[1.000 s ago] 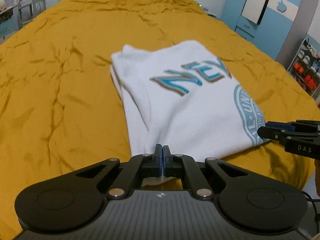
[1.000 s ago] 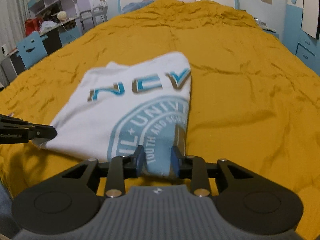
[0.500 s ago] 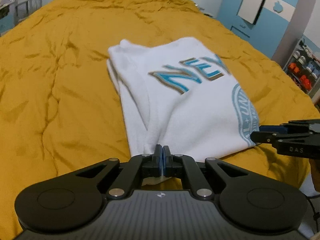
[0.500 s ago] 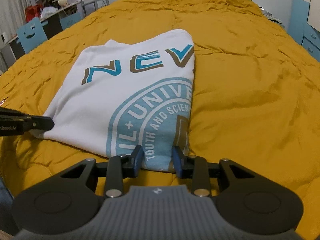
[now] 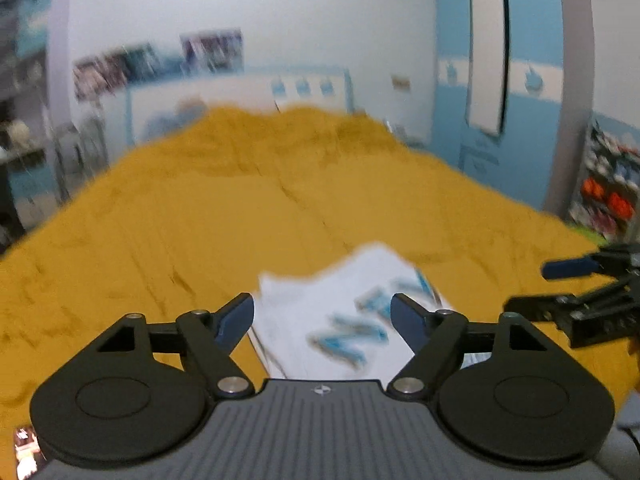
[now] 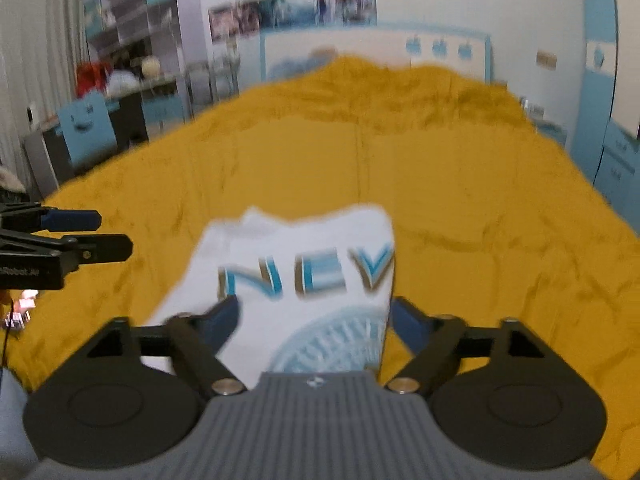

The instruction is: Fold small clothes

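Fingers [image 5: 236,316] of both grippers just spread apart, above folded shirt [image 6: 304,264], bedspread [image 6: 460,200] bare around

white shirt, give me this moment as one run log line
white shirt: folded, lying on yellow bedspread | left gripper: jaws just opened, nothing held | right gripper: jaws just opened, nothing held | views blurred

Soft white cloth shirt [image 6: 304,248], creased matt mustard bedspread [image 6: 460,184]

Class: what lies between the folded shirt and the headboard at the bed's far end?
Only bare yellow bedspread; nothing lies between the shirt and the headboard, seen best in the right wrist view.
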`<state>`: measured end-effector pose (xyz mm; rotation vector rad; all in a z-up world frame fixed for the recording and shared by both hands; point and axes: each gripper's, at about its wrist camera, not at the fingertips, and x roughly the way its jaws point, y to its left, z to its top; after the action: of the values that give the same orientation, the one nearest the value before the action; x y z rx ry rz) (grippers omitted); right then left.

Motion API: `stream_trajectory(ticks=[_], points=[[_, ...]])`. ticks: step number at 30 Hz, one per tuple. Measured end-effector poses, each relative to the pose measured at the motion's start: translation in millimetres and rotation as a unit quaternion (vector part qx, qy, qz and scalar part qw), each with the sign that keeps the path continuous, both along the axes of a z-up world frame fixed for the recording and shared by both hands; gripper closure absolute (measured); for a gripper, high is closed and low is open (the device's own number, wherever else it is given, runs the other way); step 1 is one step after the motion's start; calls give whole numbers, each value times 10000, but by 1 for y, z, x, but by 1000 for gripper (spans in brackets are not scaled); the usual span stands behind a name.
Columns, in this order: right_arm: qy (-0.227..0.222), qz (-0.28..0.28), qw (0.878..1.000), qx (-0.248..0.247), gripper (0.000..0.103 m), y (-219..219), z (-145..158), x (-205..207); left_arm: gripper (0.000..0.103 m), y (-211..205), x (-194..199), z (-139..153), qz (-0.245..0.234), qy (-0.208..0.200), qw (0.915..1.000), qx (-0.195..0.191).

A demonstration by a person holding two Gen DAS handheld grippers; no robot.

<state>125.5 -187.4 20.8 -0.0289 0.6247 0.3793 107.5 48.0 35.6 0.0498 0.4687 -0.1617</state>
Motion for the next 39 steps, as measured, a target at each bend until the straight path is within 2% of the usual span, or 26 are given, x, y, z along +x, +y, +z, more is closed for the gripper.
stream_trajectory(ticks=[1, 5, 9, 12, 19, 22, 27, 31, 39], points=[[-161, -20, 9999, 55, 21, 0, 7, -5, 7, -1, -3, 4, 98, -127, 9999, 18], [-610, -52, 9981, 92, 21, 3, 26, -26, 3, -10, -20, 13, 557, -617, 9963, 221], [-707, 10, 9973, -194, 21, 13, 28, -46, 0, -20, -37, 10, 833, -916, 9912, 475], [-834, -232, 9960, -225, 21, 16, 27, -66, 0, -27, -50, 7, 917, -1001, 9892, 545], [-322, -453, 9984, 114, 21, 14, 17, -98, 0, -29, -68, -12, 810, -381, 9947, 500], [-105, -483, 9986, 171, 21, 11, 9, -109, 0, -27, -73, -22, 867, 18, 9953, 424], [208, -651, 9976, 77, 21, 11, -6, -120, 0, -27, -84, -39, 956, 620, 9931, 293], [412, -812, 9958, -26, 21, 12, -18, -121, 0, -31, -92, -47, 923, 893, 9912, 326], [741, -860, 9935, -86, 21, 13, -37, -122, 0, -31, -92, -66, 902, 1543, 9838, 113]])
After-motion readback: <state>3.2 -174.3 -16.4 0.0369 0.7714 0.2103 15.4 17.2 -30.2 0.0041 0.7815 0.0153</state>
